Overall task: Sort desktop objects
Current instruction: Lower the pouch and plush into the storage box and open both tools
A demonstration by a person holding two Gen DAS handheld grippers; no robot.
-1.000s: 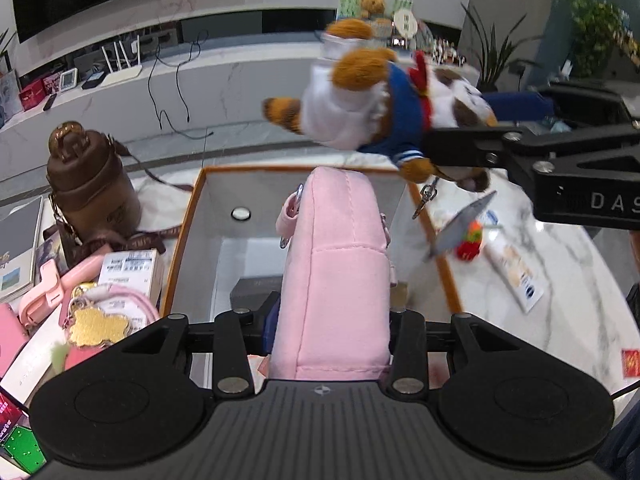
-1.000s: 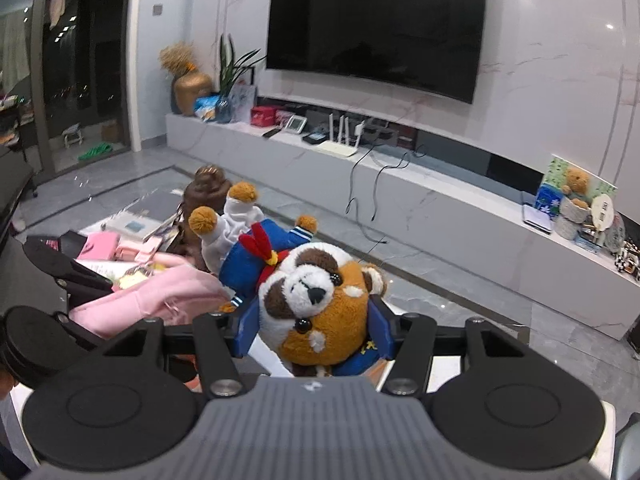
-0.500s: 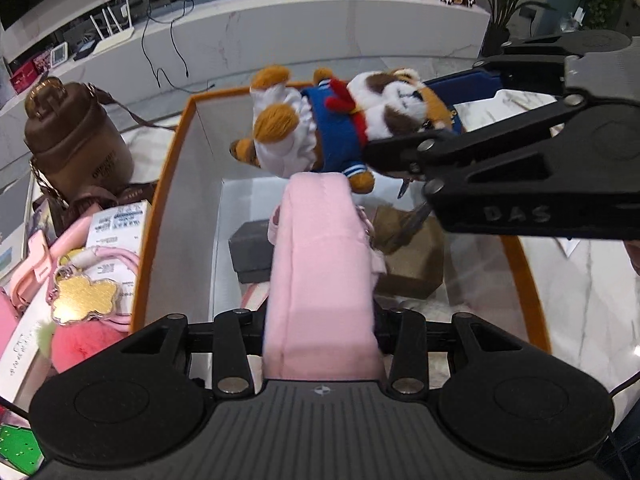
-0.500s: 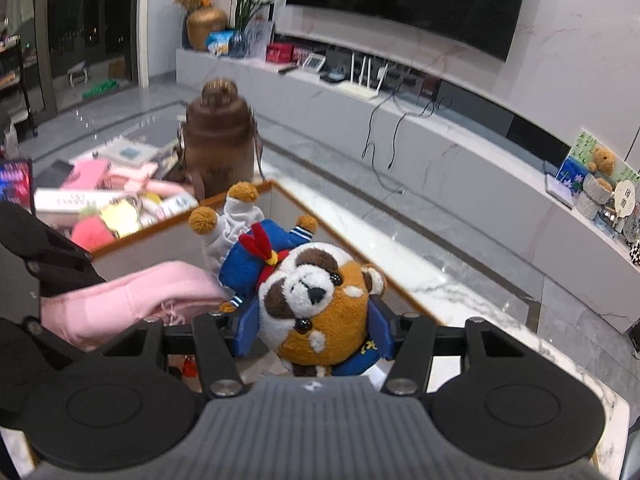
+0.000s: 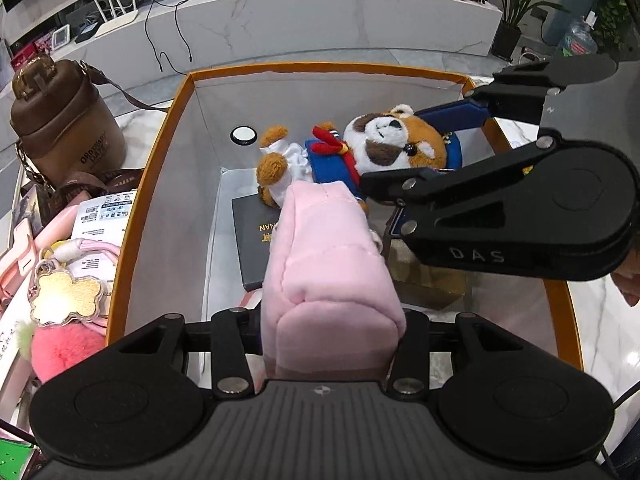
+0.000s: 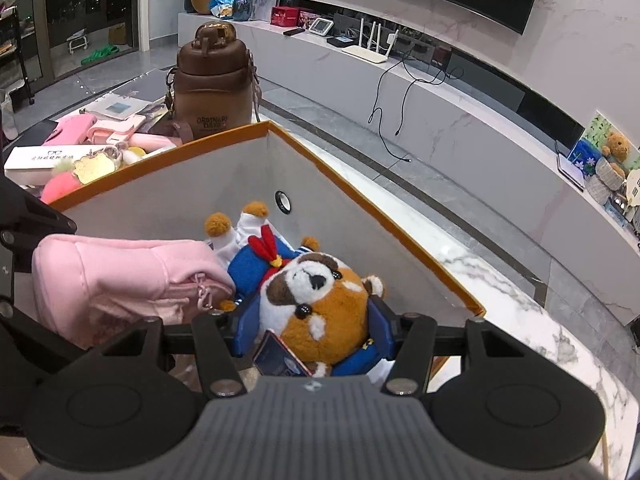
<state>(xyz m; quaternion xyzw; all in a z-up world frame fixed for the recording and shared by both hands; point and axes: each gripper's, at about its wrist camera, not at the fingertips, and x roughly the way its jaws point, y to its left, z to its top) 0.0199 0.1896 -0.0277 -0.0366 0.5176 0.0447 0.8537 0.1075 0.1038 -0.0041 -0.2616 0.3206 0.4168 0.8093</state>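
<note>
My left gripper (image 5: 330,320) is shut on a pink fabric pouch (image 5: 332,264), held low inside the orange-rimmed storage box (image 5: 148,184). My right gripper (image 6: 312,312) is shut on a plush dog in a blue sailor suit (image 6: 316,304), also held down inside the box (image 6: 360,200). In the left wrist view the plush dog (image 5: 384,144) lies just beyond the pouch, with the right gripper (image 5: 440,140) reaching in from the right. In the right wrist view the pouch (image 6: 120,272) sits just left of the plush.
A black book (image 5: 256,240) and a tan item (image 5: 428,280) lie on the box floor. Left of the box: a brown bottle (image 5: 64,124), a gold flower keychain (image 5: 66,296), a pink pompom (image 5: 64,352), cards and pink cases. Marble tabletop (image 6: 520,320) lies right of the box.
Both grippers have come down into the box. The plush dog has dropped from above the rim to near the box floor, and the pouch has sunk with it.
</note>
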